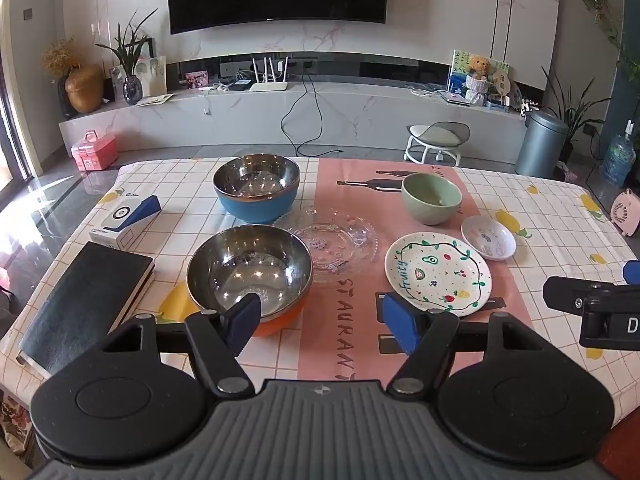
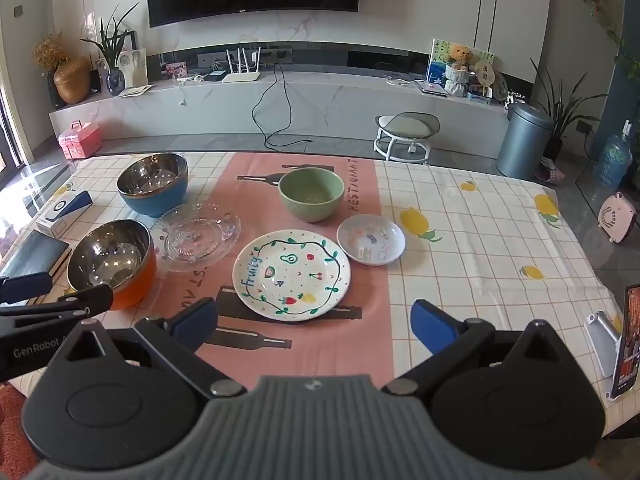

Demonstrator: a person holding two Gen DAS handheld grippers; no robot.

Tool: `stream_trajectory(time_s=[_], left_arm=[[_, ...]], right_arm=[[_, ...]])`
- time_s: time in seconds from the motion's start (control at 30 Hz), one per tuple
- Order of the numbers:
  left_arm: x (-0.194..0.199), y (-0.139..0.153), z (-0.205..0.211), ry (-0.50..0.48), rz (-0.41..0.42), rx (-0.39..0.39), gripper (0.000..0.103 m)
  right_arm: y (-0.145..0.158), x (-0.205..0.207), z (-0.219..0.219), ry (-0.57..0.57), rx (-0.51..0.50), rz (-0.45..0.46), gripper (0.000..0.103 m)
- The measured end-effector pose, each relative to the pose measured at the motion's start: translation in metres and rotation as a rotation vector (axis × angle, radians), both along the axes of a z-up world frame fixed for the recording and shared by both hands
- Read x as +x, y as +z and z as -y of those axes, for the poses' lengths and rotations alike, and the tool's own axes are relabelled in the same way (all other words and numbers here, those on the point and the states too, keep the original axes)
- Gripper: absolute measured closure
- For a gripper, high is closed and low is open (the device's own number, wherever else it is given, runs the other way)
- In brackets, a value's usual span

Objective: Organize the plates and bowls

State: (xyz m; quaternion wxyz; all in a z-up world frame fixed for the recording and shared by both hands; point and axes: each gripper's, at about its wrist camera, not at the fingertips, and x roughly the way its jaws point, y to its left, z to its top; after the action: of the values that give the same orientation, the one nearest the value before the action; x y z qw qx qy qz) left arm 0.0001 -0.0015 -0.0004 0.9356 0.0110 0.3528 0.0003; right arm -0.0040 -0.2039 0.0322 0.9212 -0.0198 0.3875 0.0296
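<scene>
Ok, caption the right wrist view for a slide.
Open right hand-held gripper hovers before the fruit-patterned plate among unsorted bowls.

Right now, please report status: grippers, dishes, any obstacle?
Left gripper and right gripper open, empty. Fruit plate, orange bowl untouched on table. Nothing blocks.

I'm holding both grippers tilted downward, side by side. Left gripper (image 1: 322,322) is gaping wide with nothing between its blue pads (image 1: 402,326). Right gripper (image 2: 316,322) is likewise spread wide and holding nothing.
</scene>
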Motion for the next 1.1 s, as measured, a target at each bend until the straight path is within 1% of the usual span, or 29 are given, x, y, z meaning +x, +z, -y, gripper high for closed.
stream_trajectory(time_s=[0.03,0.07,0.13,0.17,0.2,0.3,1.1], left_arm=[[0.0,0.0,0.001,-0.003,-0.002,-0.001,0.023],[-0.003,0.0,-0.006,0.01,-0.002,-0.044,0.023],[-0.006,0.002,-0.013,0.014,-0.009,-0.07,0.023],[-0.001,0.004,-0.012,0.018,-0.032,-0.068,0.024],[0.0,0.003,-0.01,0.017,-0.033,-0.062,0.024],[-0.001,-0.002,-0.005,0.021,-0.03,-0.053,0.024],[-0.003,-0.007,0.002,0.011,-0.029,-0.038,0.024]], right_arm=[[0.0,0.0,0.0,0.0,0.0,0.002,0.002],[0.0,0.0,-0.001,0.0,-0.001,0.002,0.002],[0.001,0.0,-0.002,0.005,-0.002,0.003,0.003],[-0.002,0.0,-0.001,0.003,-0.003,0.004,0.003],[-0.002,0.0,-0.001,0.003,-0.002,0.006,0.002],[-0.003,-0.001,0.0,0.002,0.004,0.007,0.003],[-0.005,-0.004,0.001,-0.005,0.011,0.001,0.003]])
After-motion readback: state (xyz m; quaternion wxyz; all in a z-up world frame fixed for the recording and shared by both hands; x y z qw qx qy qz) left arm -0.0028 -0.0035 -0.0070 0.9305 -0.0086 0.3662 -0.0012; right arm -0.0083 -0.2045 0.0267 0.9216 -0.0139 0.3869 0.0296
